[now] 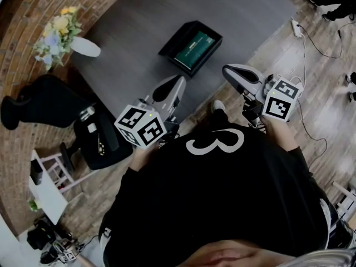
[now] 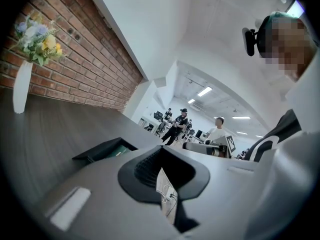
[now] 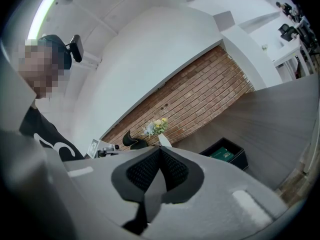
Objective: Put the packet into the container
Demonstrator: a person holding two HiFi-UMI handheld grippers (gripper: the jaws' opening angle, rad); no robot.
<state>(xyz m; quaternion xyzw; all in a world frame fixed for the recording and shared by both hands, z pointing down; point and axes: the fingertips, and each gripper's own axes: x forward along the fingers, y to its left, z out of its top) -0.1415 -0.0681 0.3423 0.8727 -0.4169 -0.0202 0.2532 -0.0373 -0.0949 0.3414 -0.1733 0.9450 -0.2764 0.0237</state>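
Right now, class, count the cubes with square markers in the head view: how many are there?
2. One marker cube sits on the left gripper, lower left of centre; the other on the right gripper, at right. Both are fully visible.

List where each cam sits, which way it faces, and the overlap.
Head view: on the person's head, steeply down at table, container, packet; shirt, left gripper, right gripper show.
Left gripper view: rides left gripper, along shut jaws across table toward container; shirt at right.
Right gripper view: rides right gripper, along shut jaws toward brick wall, vase; shirt at left.
Shared: all show the container.
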